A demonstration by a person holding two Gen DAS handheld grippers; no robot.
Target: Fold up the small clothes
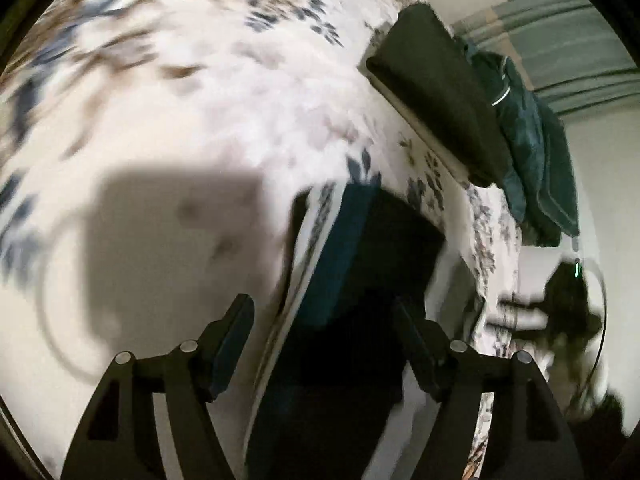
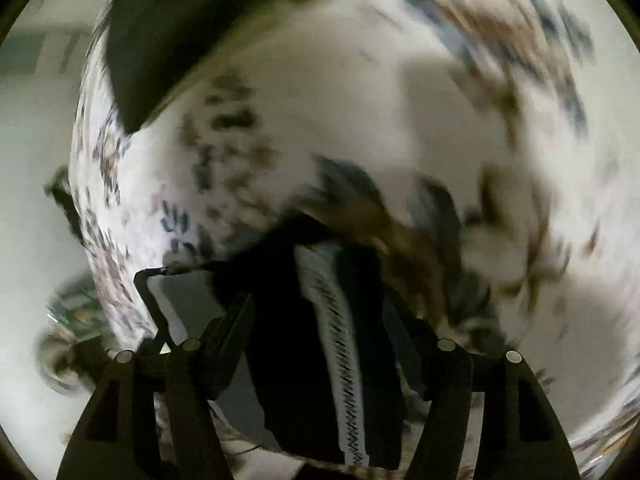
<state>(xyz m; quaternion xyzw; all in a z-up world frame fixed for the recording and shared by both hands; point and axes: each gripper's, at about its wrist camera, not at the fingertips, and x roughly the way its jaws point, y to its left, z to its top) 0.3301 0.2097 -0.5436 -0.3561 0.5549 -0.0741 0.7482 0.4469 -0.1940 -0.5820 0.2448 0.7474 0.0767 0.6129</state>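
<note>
A small dark garment (image 1: 384,248) with a blue band (image 1: 344,248) and a white trim lies on the floral bedsheet (image 1: 200,100). My left gripper (image 1: 320,320) stands open over it, fingers wide apart, and bare sheet shows between its left finger (image 1: 236,320) and the cloth. In the right wrist view the same kind of dark garment (image 2: 288,340), with a white zigzag band (image 2: 340,340), sits between the fingers of my right gripper (image 2: 320,312), which also stands open. That view is heavily blurred, so I cannot tell whether the cloth touches the pads.
A folded dark olive garment (image 1: 436,92) lies near the bed's edge, seen again as a dark slab (image 2: 180,32). Beside it is a teal pile of clothes (image 1: 532,152). Past the edge, low on the right, a dark blurred shape (image 1: 568,304) carries a small green light.
</note>
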